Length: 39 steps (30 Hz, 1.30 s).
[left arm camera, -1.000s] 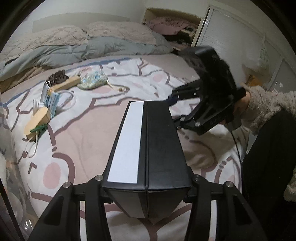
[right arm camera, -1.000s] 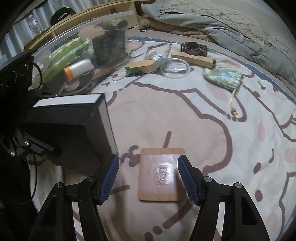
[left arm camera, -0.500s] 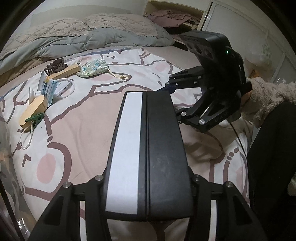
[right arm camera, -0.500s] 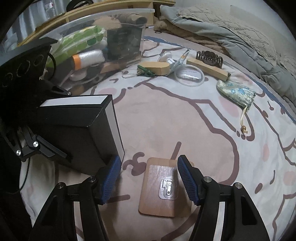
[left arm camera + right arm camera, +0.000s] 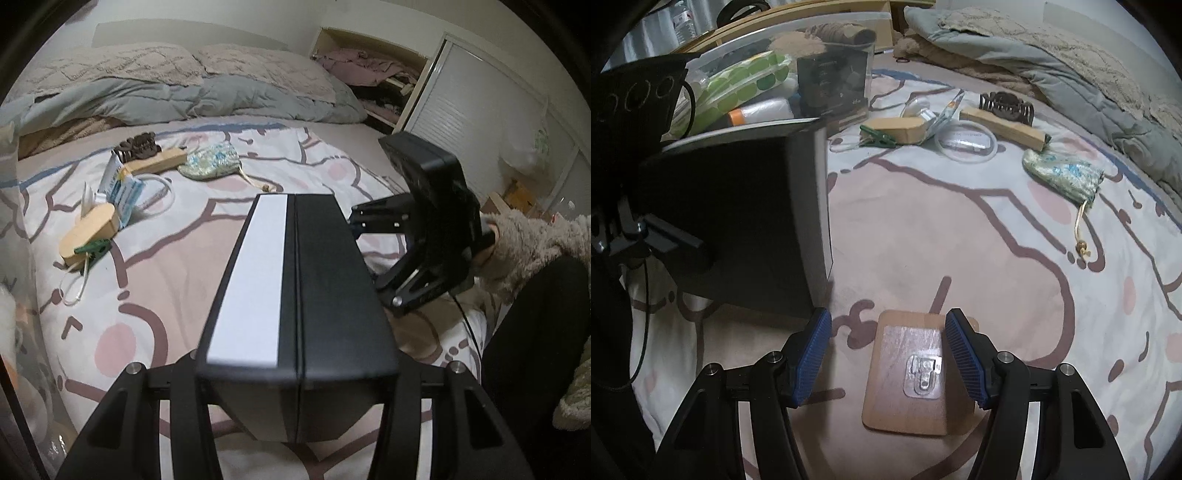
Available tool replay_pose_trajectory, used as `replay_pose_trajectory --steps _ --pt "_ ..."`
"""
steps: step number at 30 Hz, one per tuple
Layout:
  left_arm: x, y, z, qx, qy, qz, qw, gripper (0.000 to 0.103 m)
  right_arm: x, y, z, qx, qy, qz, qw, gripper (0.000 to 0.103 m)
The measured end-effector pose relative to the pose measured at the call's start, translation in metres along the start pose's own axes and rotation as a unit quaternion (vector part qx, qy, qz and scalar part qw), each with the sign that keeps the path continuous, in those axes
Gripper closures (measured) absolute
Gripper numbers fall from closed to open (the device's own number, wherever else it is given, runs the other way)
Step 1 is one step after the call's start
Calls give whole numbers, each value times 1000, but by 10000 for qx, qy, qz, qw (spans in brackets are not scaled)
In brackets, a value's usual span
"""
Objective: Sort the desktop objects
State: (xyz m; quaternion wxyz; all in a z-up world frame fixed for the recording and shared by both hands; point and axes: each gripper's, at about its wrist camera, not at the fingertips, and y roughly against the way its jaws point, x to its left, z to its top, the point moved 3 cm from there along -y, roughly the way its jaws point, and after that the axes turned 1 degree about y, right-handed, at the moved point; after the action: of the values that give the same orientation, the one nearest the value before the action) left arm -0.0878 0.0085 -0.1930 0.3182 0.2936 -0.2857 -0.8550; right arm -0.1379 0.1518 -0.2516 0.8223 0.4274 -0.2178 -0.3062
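On the patterned pink-and-white bedspread [image 5: 960,236], a flat tan wooden card [image 5: 908,373] lies at the near edge; a large black box [image 5: 738,221] stands left of it (a clear plastic bin [image 5: 783,66] behind), and a floral drawstring pouch [image 5: 1063,173] lies toward the far right.

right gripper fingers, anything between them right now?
Yes. In the right wrist view the open right gripper straddles a wooden card with a clear packet holding a small metal clasp, lying flat on the bedspread; contact unclear.
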Motion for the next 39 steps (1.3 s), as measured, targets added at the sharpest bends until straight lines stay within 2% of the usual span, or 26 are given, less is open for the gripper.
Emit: replay_pose_trajectory --steps 1,3,7,9,13,17,22,25,32,39 --pt "0 1 1 -21 8 5 10000 53 1 1 1 -16 18 19 10000 42" --pt "1 2 4 -69 39 13 10000 53 2 1 2 -10 34 159 9999 59" --pt "4 3 9 -144 112 37 9998 53 14 -5 -2 156 386 289 9987 72" --pt "6 4 11 -166 182 12 9997 53 21 -7 -5 204 474 550 9971 80" --pt "1 2 14 -152 157 -86 9997 53 33 -9 0 69 401 865 9954 81" --pt "-2 5 18 -201 98 -64 9997 54 28 -2 11 -277 293 738 9965 81" --pt "-1 9 26 -188 210 -129 9995 54 31 9 16 -573 552 532 9954 81" --pt "-3 11 31 -216 215 -86 9995 54 27 11 19 -626 438 540 9956 81" --pt "3 11 33 -208 669 -193 9974 54 23 15 23 -714 228 529 9958 81" --pt "-10 6 26 -139 519 15 9986 54 17 14 13 -581 169 614 9963 81"
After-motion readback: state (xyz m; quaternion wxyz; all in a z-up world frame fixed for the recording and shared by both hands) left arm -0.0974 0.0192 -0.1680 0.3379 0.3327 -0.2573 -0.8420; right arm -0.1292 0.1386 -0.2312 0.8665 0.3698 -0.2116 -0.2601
